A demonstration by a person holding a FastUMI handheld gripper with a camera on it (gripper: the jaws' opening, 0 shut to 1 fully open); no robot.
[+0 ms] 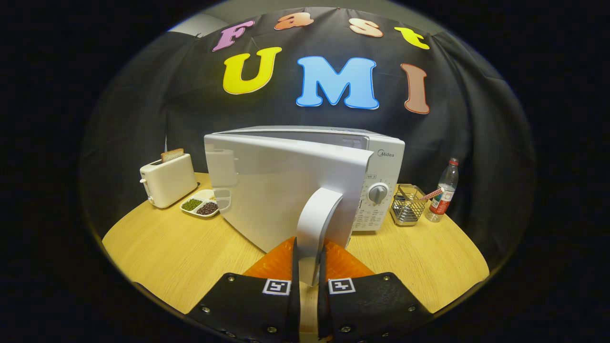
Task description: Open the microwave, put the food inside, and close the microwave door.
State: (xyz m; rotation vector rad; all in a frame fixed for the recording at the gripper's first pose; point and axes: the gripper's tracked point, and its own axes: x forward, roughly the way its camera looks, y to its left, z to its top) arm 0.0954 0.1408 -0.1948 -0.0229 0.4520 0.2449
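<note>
Black two-finger gripper (309, 267) clamped on curved white door handle (315, 228). White microwave door (281, 190) swung partly open, its left edge close beside divided white dish of beans (201, 206). White microwave (381, 181) behind; cream toaster (167, 180) left, wire basket (407, 206) and plastic bottle (443, 190) right. Bare wooden table (162, 252) nearer.

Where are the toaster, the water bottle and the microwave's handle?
toaster (169, 183): gripper view, on its white side.
water bottle (444, 191): gripper view, on its middle.
microwave handle (317, 224): gripper view, on its front.
</note>
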